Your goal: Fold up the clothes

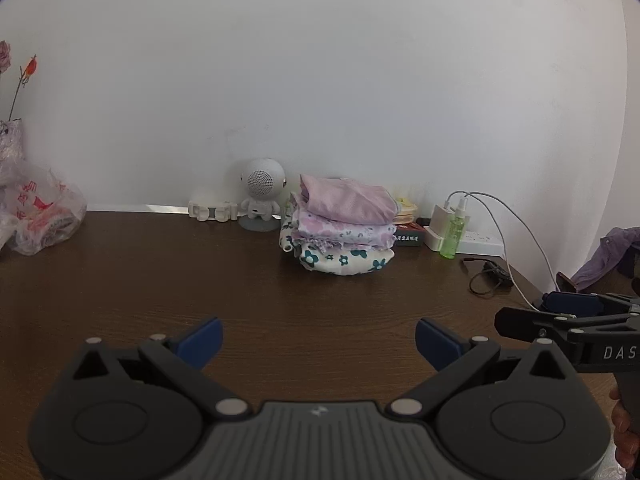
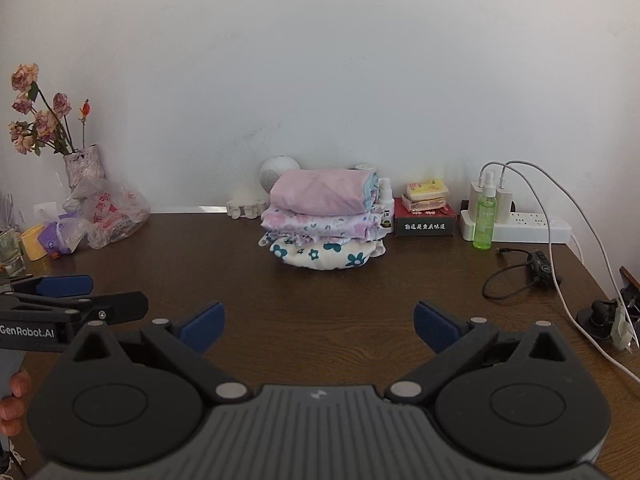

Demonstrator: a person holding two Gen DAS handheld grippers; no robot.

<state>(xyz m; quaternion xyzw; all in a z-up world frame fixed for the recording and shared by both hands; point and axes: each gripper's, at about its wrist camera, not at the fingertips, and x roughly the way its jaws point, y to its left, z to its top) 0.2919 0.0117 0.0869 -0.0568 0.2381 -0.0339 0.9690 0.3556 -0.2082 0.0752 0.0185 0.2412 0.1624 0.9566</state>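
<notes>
A stack of folded clothes (image 1: 340,226) (image 2: 324,220) sits at the back of the brown table (image 1: 200,280) (image 2: 320,296): pink on top, purple floral beneath, white with teal flowers at the bottom. My left gripper (image 1: 319,340) hovers over the near table, open and empty, well short of the stack. My right gripper (image 2: 318,326) is likewise open and empty. Each gripper shows from the side in the other's view: the right gripper (image 1: 560,312) at the right edge, the left gripper (image 2: 68,292) at the left edge. A purple garment (image 1: 608,258) hangs off the table's far right.
Against the wall stand a white robot-shaped speaker (image 1: 262,196), a plastic bag (image 2: 108,212), a vase of dried flowers (image 2: 80,168), a red box (image 2: 425,220), a green spray bottle (image 2: 484,216) and a power strip (image 2: 520,226) with cables (image 2: 516,276) trailing over the right side.
</notes>
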